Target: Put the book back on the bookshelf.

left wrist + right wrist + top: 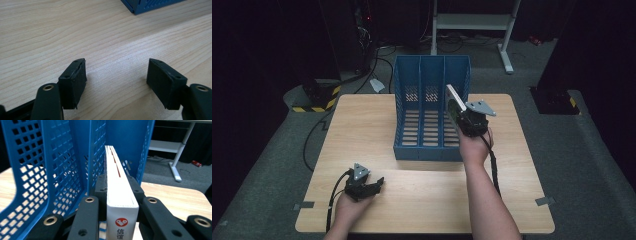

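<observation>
My right gripper (460, 114) clamps a white book (119, 192) upright at the mouth of the blue file rack's (432, 90) rightmost compartment; my left gripper (116, 77) rests on the wooden table (362, 125), jaws apart and empty

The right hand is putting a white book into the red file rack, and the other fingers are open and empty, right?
Not quite: the file rack is blue, not red, as the right gripper view shows. The right gripper does hold the white book, and the left gripper is open and empty.

Book's (121, 202) spine print cut off below
</observation>
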Demonstrator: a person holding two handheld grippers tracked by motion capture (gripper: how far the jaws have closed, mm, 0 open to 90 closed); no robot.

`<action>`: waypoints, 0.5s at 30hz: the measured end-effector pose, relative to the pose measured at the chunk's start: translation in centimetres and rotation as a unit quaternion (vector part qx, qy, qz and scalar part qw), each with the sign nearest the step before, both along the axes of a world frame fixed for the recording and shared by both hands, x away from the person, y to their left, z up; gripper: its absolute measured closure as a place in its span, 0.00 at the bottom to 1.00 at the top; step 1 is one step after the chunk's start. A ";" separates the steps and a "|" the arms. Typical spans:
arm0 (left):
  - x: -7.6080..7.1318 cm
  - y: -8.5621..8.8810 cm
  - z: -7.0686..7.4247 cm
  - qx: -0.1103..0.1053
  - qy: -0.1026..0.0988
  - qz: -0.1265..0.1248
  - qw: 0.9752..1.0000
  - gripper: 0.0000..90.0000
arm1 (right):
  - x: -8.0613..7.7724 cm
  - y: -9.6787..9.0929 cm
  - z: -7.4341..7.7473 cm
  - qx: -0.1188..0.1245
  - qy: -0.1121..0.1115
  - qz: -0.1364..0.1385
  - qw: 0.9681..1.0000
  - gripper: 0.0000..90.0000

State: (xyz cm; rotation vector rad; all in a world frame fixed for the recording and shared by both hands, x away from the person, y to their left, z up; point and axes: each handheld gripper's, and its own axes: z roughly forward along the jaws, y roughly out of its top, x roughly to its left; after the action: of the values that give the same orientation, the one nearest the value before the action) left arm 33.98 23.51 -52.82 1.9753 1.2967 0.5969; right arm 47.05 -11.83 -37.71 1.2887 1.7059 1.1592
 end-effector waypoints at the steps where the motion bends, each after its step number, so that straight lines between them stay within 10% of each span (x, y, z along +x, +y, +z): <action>1: 0.0 0.0 0.0 0.000 -0.001 0.000 1.000 0.35 | 0.6 0.3 -0.3 -0.008 0.006 -0.004 1.000 0.84; 15: 0.1 -0.1 0.0 0.000 -0.003 -0.011 1.000 0.38 | 3.1 1.1 -3.1 -0.022 0.041 -0.024 0.999 0.84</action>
State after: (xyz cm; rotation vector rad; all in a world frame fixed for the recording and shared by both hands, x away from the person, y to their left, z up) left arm 34.08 23.39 -52.84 1.9845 1.2691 0.5906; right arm 50.17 -10.70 -40.77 1.3591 1.7405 1.0474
